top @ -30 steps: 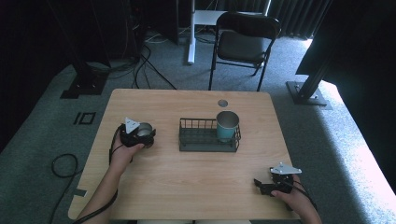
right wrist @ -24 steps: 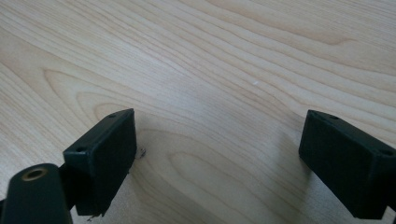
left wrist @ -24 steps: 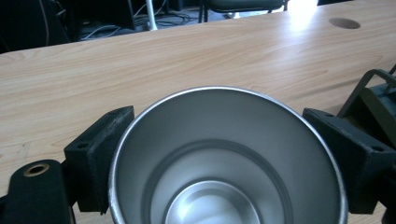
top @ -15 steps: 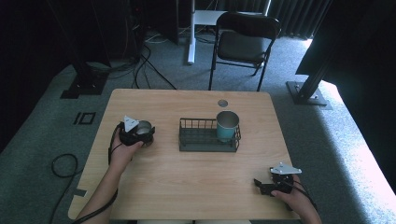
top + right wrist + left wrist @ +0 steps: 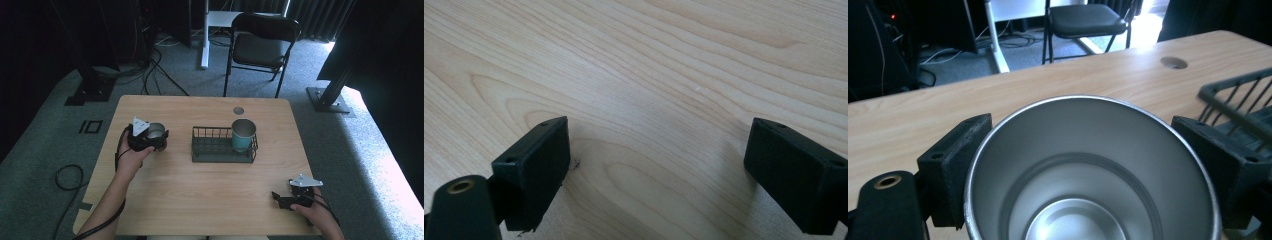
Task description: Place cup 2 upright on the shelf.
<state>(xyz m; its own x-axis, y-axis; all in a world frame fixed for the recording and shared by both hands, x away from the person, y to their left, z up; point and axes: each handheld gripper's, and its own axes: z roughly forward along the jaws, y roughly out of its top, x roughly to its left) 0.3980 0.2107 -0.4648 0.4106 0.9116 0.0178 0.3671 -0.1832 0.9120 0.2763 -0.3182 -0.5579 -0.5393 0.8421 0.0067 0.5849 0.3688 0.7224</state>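
Steel cup, upright, clamped in our left gripper; wire rack lies at its three o'clock. Right gripper rests apart, jaws spread, empty.

The left gripper, clamped on the open steel cup, has drifted a little toward the table's left edge, away from the dark wire basket. The cup went along with it.

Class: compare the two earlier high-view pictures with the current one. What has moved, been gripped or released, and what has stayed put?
Very little has changed. The left gripper keeps its jaws on either side of the steel cup, perhaps a touch nearer the wire basket. The teal cup stays in the basket, and the right gripper stays open, low over the table.
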